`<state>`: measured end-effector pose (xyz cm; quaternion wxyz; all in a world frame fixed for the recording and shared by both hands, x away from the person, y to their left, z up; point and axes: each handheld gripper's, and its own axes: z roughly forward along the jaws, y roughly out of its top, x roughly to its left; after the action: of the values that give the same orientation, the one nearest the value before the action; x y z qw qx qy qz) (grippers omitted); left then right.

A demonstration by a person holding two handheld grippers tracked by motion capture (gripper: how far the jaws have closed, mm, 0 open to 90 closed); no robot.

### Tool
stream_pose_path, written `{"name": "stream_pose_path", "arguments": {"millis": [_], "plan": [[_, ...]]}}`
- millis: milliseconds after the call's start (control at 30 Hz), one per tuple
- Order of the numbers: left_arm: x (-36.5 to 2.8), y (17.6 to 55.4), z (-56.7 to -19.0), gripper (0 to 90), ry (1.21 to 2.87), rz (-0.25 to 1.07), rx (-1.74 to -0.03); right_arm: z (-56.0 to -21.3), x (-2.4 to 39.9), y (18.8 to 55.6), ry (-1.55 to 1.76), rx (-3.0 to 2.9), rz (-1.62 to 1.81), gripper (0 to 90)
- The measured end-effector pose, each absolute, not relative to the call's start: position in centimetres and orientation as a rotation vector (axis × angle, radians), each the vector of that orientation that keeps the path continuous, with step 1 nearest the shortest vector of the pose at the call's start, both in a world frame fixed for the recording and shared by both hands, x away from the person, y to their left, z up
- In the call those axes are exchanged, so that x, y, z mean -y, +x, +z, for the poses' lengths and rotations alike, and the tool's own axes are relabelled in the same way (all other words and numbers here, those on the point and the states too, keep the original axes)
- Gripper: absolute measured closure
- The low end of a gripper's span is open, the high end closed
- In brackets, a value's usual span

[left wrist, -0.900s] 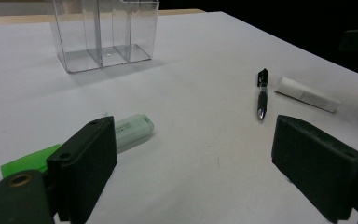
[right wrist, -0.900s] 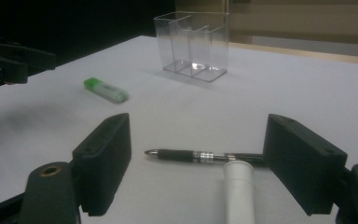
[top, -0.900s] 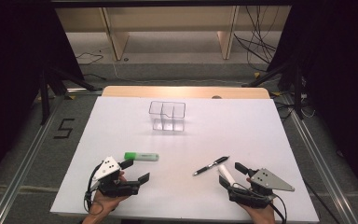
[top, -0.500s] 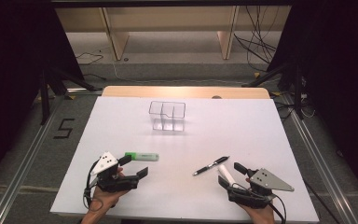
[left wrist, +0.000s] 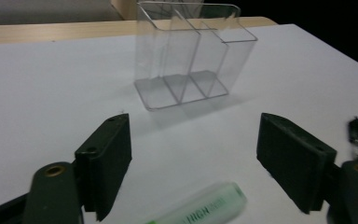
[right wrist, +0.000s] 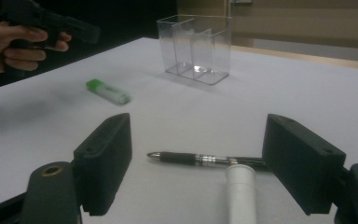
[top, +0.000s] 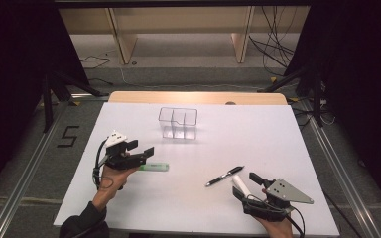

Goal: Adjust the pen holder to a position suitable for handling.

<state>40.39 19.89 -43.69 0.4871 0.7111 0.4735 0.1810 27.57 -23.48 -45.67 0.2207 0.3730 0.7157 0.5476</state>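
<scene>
— Where are your jaws?

— My left gripper (top: 138, 151) hovers wide open, gripping nothing, at the frame's left; the green highlighter (top: 154, 167) lies just below its tips. My right gripper (top: 245, 182), lower right, gapes empty too, the black pen (top: 224, 176) and a white tube (top: 241, 187) before it.

— Room to move?

— Bare white table (top: 258, 134) surrounds the clear organizer (top: 178, 123) at upper centre, well apart from both.

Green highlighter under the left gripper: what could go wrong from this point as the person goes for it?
1. The left gripper hovers open above the green highlighter; closing near its rounded end could let it roll or squirt out.
2. The clear organizer looks light, so a bumped wall might tip or slide it.
3. By the open right gripper, the white tube touches or overlaps the black pen; grabbing one may drag the other.
</scene>
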Motion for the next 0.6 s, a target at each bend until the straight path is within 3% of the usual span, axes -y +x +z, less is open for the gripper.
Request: {"name": "stream_pose_path", "arguments": {"millis": [67, 200, 233, 300, 333, 467, 600], "plan": [[-19.9, 41.1, -43.5, 29.3, 1.731, 0.443, -1.172, -45.7, 23.5, 27.6, 1.030, -1.979, 1.514, 25.1], [-19.9, 43.2, -43.2, 45.3, 1.735, 0.478, -1.227, -45.6, 23.6, 27.6, 1.034, -1.976, 1.514, 25.4], [-19.9, 43.8, -43.3, 45.3, 1.735, 0.496, -1.240, -45.6, 23.6, 27.6, 1.034, -1.976, 1.514, 25.4], [-19.8, 45.0, -43.6, 59.1, 1.738, 0.514, -1.276, -45.6, 23.7, 27.6, 1.042, -1.976, 1.516, 25.5], [-19.8, 45.5, -43.7, 59.1, 1.732, 0.513, -1.292, -45.6, 23.7, 27.6, 1.042, -1.976, 1.516, 25.5], [-19.1, 47.2, -43.9, 77.6, 1.765, 0.535, -1.303, -45.7, 23.8, 27.6, 1.044, -1.974, 1.517, 25.6], [-18.9, 48.9, -44.1, 88.0, 1.764, 0.520, -1.333, -45.7, 23.8, 27.7, 1.049, -1.975, 1.521, 25.6]]}}
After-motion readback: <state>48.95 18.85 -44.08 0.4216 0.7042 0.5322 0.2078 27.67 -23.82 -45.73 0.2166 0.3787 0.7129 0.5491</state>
